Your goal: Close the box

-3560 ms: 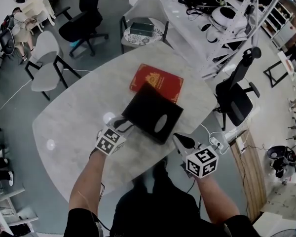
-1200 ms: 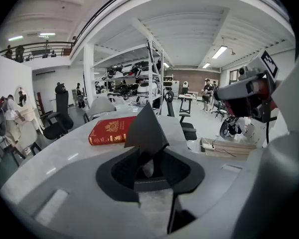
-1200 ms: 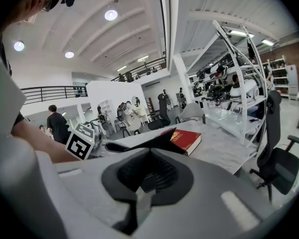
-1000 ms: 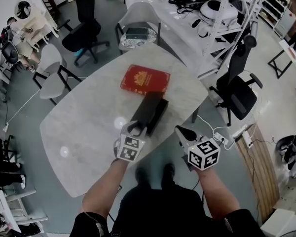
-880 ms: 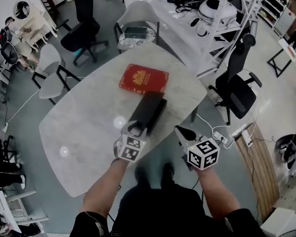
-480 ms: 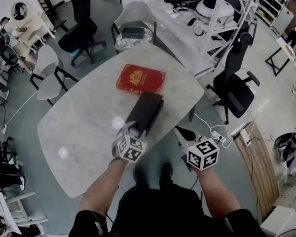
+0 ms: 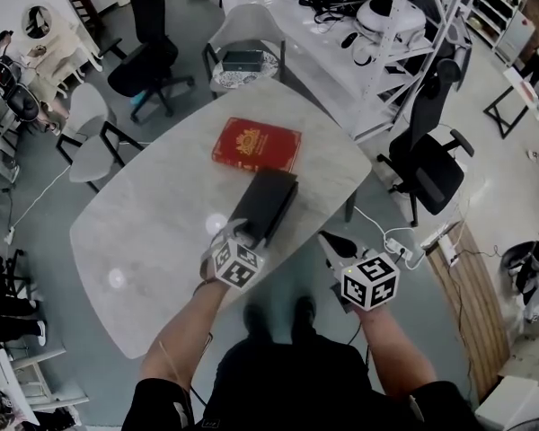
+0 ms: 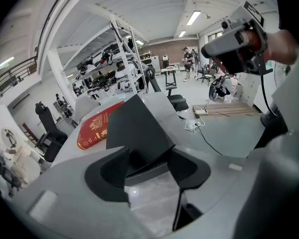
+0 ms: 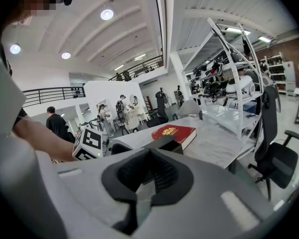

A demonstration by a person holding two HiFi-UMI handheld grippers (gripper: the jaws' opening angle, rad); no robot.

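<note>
The black box (image 7: 263,206) lies flat on the surface (image 7: 153,232) with its lid down, close to the red book (image 7: 256,145). Its near end sits between the jaws of the left tool (image 8: 149,166), which have just been opening and do not squeeze it. The lid looks shut, I think, so pull that tool back slowly without bumping the box. The right tool (image 9: 147,176) waits beside the surface, jaws together, holding nothing.

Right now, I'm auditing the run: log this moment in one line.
black box: closed, on table | left gripper: jaws just opening, box end between them | right gripper: shut, empty
</note>
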